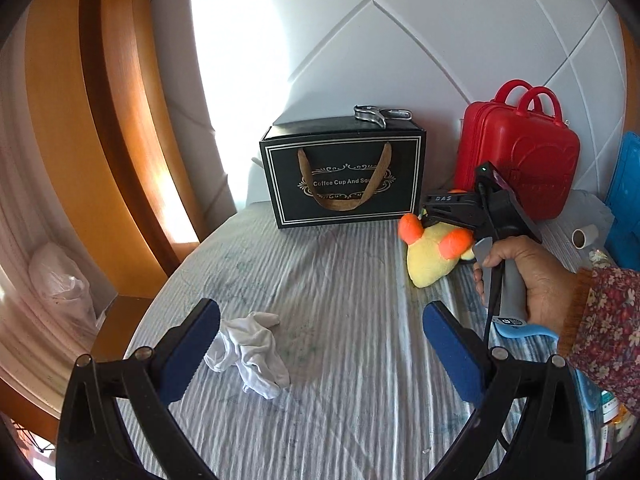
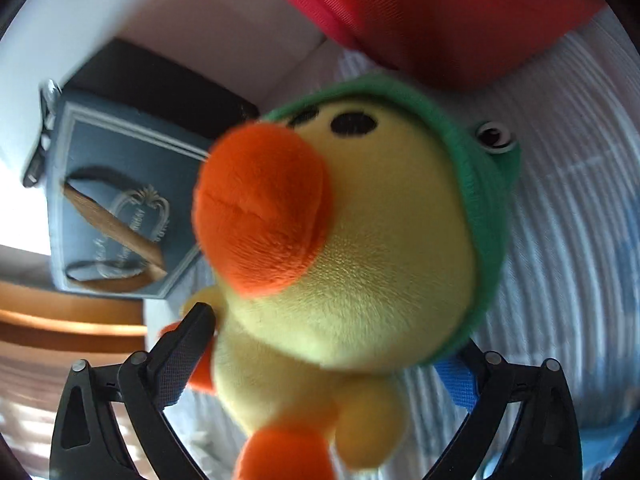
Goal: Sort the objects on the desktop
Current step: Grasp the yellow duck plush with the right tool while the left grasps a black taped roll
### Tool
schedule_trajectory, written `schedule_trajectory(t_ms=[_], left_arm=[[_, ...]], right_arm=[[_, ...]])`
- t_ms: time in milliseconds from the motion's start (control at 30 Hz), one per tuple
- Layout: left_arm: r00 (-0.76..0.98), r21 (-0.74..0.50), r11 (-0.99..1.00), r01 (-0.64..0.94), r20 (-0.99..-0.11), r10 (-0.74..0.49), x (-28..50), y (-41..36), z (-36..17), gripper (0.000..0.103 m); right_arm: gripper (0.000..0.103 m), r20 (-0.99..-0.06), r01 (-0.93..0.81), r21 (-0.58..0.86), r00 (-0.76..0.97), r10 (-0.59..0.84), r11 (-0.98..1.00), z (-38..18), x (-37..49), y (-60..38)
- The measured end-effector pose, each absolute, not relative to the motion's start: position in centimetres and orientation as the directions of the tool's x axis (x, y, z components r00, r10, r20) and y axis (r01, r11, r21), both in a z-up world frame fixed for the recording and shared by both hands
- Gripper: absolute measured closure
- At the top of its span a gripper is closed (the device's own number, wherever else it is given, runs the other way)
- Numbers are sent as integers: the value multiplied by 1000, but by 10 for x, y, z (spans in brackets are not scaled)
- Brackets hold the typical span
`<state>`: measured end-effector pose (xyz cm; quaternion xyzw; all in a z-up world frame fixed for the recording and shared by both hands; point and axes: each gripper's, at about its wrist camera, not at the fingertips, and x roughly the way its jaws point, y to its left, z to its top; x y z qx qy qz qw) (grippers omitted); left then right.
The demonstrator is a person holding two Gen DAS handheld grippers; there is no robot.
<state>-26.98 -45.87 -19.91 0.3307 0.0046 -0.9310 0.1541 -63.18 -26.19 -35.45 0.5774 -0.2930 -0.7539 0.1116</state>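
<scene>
A yellow plush duck (image 2: pixel 360 264) with an orange beak and a green hood fills the right wrist view, clamped between my right gripper's fingers (image 2: pixel 180 360). In the left wrist view the duck (image 1: pixel 434 254) hangs from the right gripper (image 1: pixel 430 216) just above the striped cloth, between the black gift bag and the red case. My left gripper (image 1: pixel 320 344) is open and empty, low over the cloth. A crumpled white sock (image 1: pixel 254 350) lies just right of its left finger.
A black "Coffee Cup" gift bag (image 1: pixel 344 178) stands at the back with metal scissors (image 1: pixel 380 114) on top. A red toy suitcase (image 1: pixel 520 152) stands at its right. A tape roll (image 1: pixel 584 237), a blue mat (image 1: pixel 626 196) and small items lie at the right edge.
</scene>
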Motion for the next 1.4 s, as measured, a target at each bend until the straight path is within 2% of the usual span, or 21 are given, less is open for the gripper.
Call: schedule_trajectory(t_ms=[33,67,100,233,367,467,533,700,767,833,933,1000,1067,1200,1300,1333,1400], left_arm=[[-734,96,-955,280,-619,-278,-271,-456,-200,0],[-736,98,-958,270,-620,-270,-273,-454,-200,0],[-734,98,-960,263,-625,-265,-275,-452,-200,0],[-735,77,-972,224,-641,-220,-289,-433,-201,0],[-754,57,-988,145,-640,-147,-301,-393,-191,0],[-767,16,-999,51,-639,-49,-307,-347,-184,0],[-763,-17,-1000,-14,-646,21,-311,-308,-183,0],[-726,-27,-982,-184,-670,155,-320,-195,-197,0],[-715,15,-980,-198,-686,134,-327,-156,-211,0],[-679,2,-981,-195,-722,134,-340,-126,-230,0],[-640,-6,-989,-149,-762,101,-360,-96,-257,0],[-603,28,-995,-100,-797,38,-376,-83,-276,1],[-563,29,-997,-67,-826,13,-385,-74,-293,10],[-528,106,-994,-24,-846,-78,-392,-57,-315,15],[-477,79,-997,23,-875,-80,-396,-59,-337,29],[-463,30,-998,59,-885,-53,-396,-66,-341,30],[-481,41,-996,85,-873,-77,-397,-66,-342,30]], right_arm=[[20,-816,-66,534,-300,-494,-843,-350,-636,-274],[25,-820,9,519,-278,-501,-855,-346,-638,-281],[34,-805,58,536,-265,-531,-842,-340,-636,-282],[42,-784,241,496,-289,-550,-834,-300,-607,-267],[42,-763,357,426,-351,-542,-831,-248,-541,-209],[42,-766,372,315,-444,-465,-873,-209,-472,-137],[42,-750,317,228,-545,-374,-921,-176,-429,-77],[42,-636,132,212,-733,-239,-968,-80,-371,52],[42,-590,97,210,-781,-206,-973,-49,-348,91],[41,-561,81,206,-806,-186,-975,-30,-323,119],[41,-546,93,192,-817,-186,-977,-17,-299,149],[41,-543,120,207,-812,-216,-971,-14,-290,167],[41,-540,151,229,-802,-255,-962,-16,-266,179],[41,-521,211,262,-791,-322,-942,-14,-256,187],[41,-501,255,304,-777,-382,-918,-10,-253,198],[41,-494,266,312,-775,-395,-912,-7,-251,204],[41,-489,273,308,-776,-398,-911,-7,-243,206]])
